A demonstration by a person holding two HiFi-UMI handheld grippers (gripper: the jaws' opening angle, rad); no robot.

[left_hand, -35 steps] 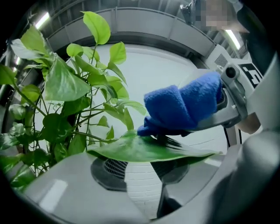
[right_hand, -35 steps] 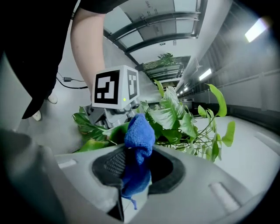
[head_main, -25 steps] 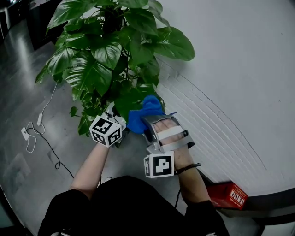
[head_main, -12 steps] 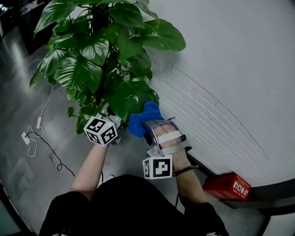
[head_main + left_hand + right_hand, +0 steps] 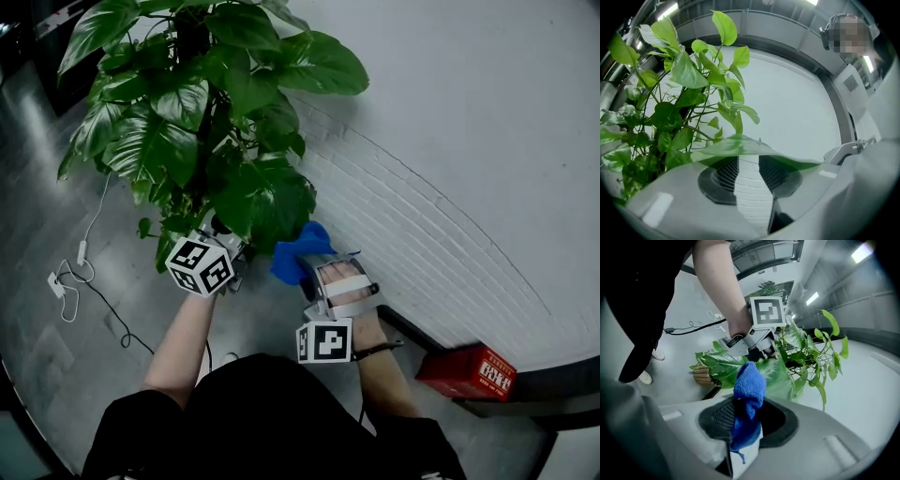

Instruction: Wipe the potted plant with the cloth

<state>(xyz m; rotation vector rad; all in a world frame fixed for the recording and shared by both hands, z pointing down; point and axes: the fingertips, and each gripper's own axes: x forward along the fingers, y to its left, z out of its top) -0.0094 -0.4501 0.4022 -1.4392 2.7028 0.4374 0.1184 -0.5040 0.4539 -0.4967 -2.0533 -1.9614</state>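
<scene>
The potted plant [image 5: 202, 122] with broad green leaves stands against the white wall. My right gripper [image 5: 309, 269] is shut on a bunched blue cloth [image 5: 298, 249], which sits just below and to the right of the lowest big leaf [image 5: 267, 202]. In the right gripper view the cloth [image 5: 749, 385] sticks up between the pads, close in front of that leaf [image 5: 723, 365]. My left gripper [image 5: 228, 249] reaches in under the foliage. Its jaws stand apart in the left gripper view [image 5: 747, 164], with a leaf [image 5: 740, 144] lying across their tips and wall showing through the gap.
The white brick wall [image 5: 422, 234] curves along the right, with a dark baseboard [image 5: 525, 408] at its foot. A red box [image 5: 466, 372] lies by the baseboard. A white cable with a plug [image 5: 67, 281] trails over the grey floor at left.
My right gripper has drawn the blue cloth down off the lowest leaf, toward me. The left gripper has stayed under the foliage.
</scene>
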